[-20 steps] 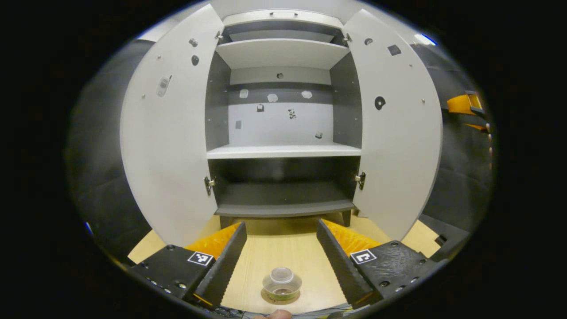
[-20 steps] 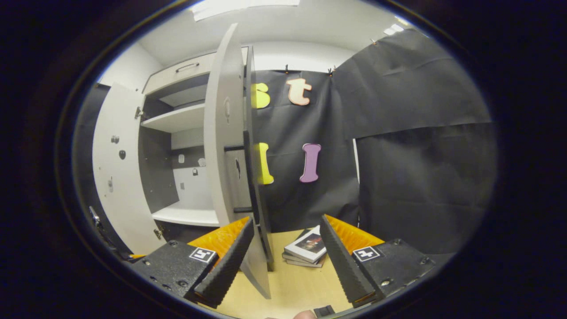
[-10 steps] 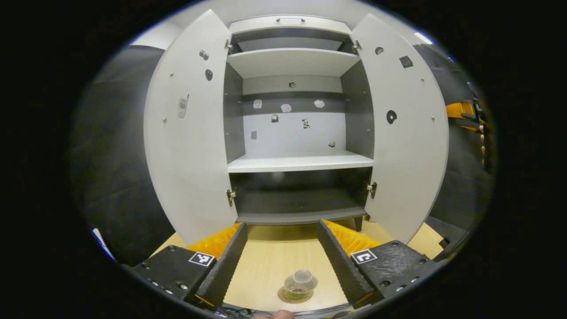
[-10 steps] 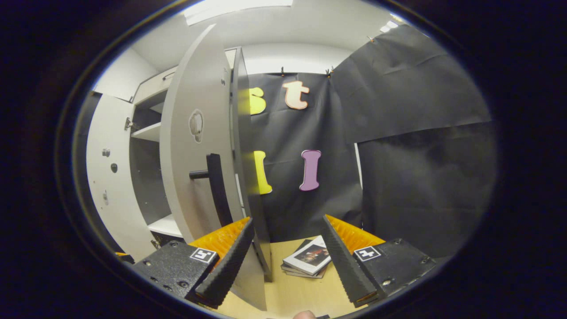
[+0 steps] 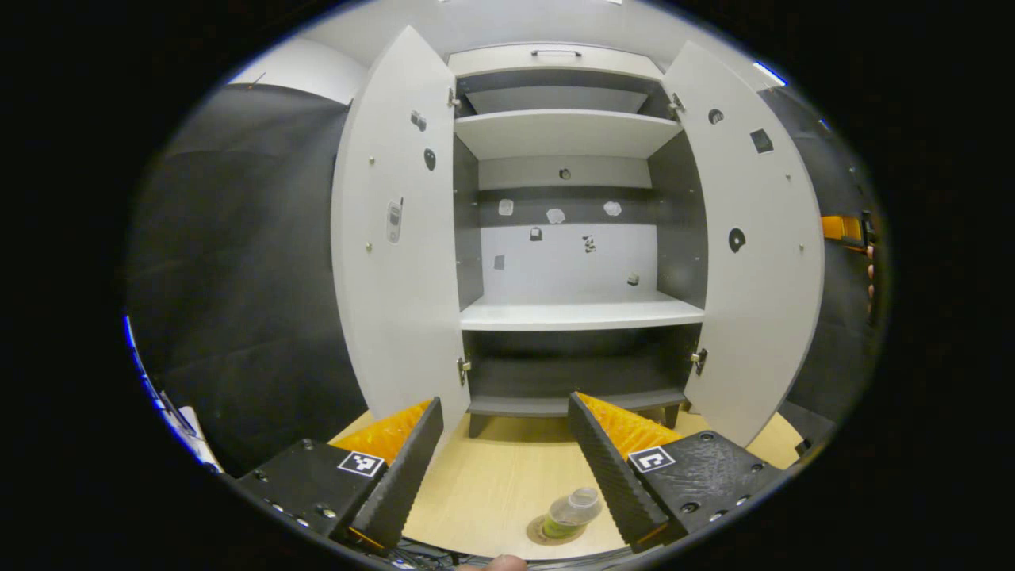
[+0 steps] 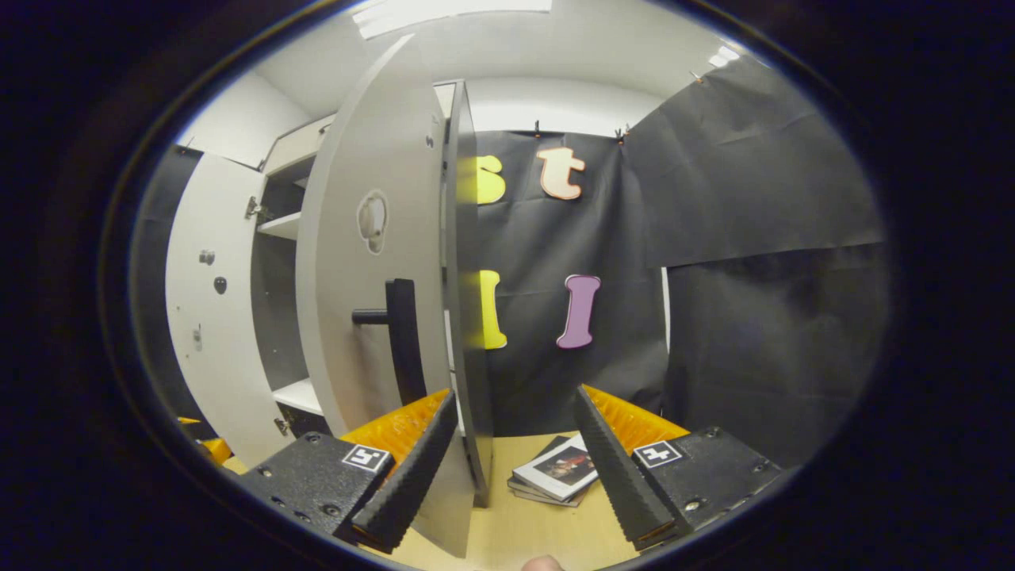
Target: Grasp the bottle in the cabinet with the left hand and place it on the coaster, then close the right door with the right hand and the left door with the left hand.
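Bottle [image 5: 572, 512] already sits on the coaster [image 5: 547, 533] at 6 o'clock, tilted, so with your left gripper [image 5: 501, 456] and right gripper [image 6: 515, 452] both wide and empty, right door [image 6: 373, 262] and left door [image 5: 392, 238] remain.

Left gripper [image 5: 501, 460] and right gripper [image 6: 509, 460]: ridged fingers, square markers, screwed textured bodies; screws perhaps black

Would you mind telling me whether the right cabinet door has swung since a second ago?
Yes. The right door has swung toward closed: its handle and outer face now show, against the fixed booth wall.
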The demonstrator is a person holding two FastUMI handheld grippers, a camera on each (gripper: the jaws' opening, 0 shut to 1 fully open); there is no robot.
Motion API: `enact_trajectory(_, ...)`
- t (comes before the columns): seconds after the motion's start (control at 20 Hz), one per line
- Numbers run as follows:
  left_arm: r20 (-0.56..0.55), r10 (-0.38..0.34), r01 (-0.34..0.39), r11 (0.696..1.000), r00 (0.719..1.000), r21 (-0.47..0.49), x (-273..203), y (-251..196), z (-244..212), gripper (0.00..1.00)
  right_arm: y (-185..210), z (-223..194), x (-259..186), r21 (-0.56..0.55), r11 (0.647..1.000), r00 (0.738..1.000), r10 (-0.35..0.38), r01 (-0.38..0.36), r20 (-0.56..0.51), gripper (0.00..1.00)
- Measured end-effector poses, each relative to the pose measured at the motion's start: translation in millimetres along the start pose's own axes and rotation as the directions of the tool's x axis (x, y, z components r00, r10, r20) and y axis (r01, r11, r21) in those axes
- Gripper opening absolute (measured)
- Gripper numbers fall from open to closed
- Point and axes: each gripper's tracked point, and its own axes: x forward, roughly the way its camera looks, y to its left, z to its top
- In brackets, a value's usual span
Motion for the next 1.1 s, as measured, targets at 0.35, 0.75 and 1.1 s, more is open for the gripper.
enact_trajectory(0.35,0.017,0.02,-0.02,1.0,1.0,-0.015,-3.1,15.8,9.3,0.96,37.8,-5.5,0.6,-0.037,0.994,0.994,0.102,-0.103,-0.026,0.96)
enact_trajectory(0.75,0.03,0.119,-0.119,0.993,0.992,-0.015,-11.2,58.1,9.9,0.94,71.5,-11.3,15.4,-0.048,0.989,0.989,0.14,-0.142,-0.046,0.97)
enact_trajectory(1.1,0.036,0.191,-0.19,0.981,0.981,-0.031,-14.5,96.1,13.1,0.94,115.0,-13.6,27.2,-0.06,0.977,0.978,0.203,-0.206,-0.049,0.97)
